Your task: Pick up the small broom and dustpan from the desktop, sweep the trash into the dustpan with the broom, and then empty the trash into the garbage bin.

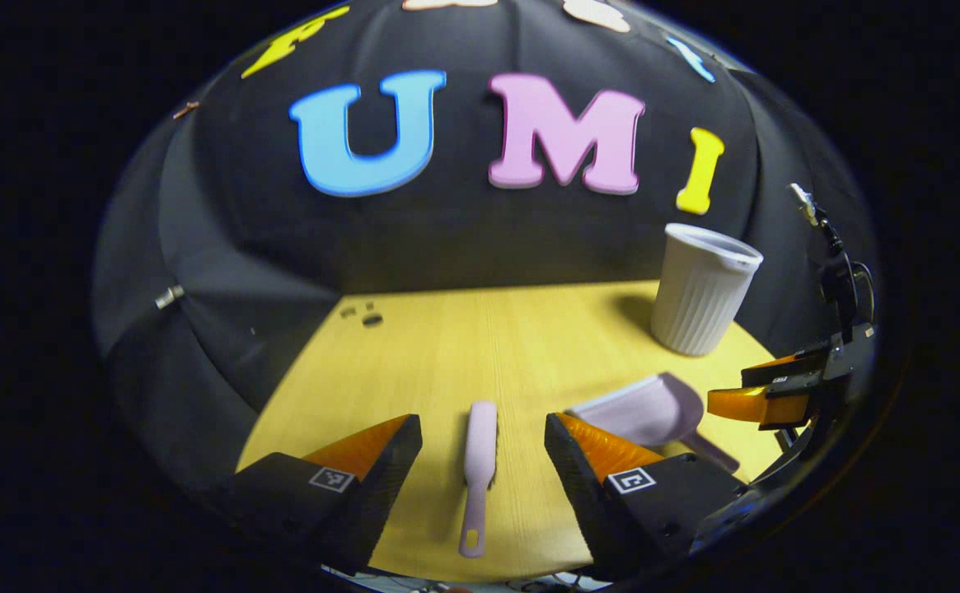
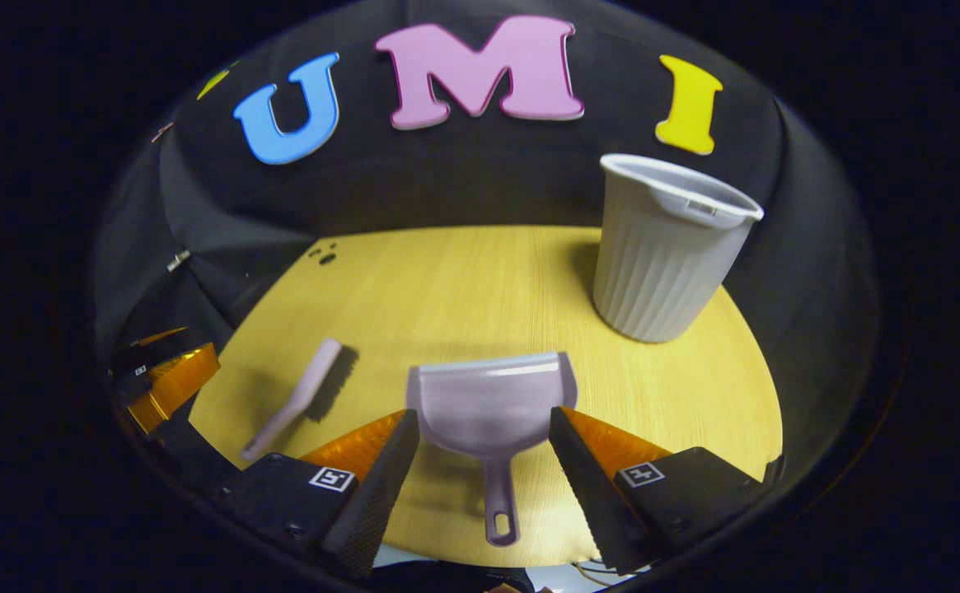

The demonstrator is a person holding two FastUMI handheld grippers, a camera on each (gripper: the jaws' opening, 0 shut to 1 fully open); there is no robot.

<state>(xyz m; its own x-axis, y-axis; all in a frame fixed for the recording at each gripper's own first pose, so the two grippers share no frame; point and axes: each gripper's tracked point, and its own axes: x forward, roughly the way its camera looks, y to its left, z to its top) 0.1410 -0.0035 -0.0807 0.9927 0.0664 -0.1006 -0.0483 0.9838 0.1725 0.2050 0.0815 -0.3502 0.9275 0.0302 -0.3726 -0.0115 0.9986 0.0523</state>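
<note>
I held both grippers released: left gripper [image 1: 484,445] straddling the flat broom [image 1: 478,469], right gripper [image 2: 484,436] straddling the dustpan [image 2: 492,403]; early pickup or late set-down.

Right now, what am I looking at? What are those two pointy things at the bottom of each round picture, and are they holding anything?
Those pointy things are the two fingers of a grabbing tool. A person holds one tool in each hand, and each tool carries its own little camera, so you get two round pictures.

In the left gripper view, the left gripper is open, with a small pink broom lying on the yellow table between its fingers. In the right gripper view, the right gripper is open too, on either side of a pink dustpan.

A white ribbed bin stands at the back. A few small dark bits lie far off. Nothing is held yet.
</note>
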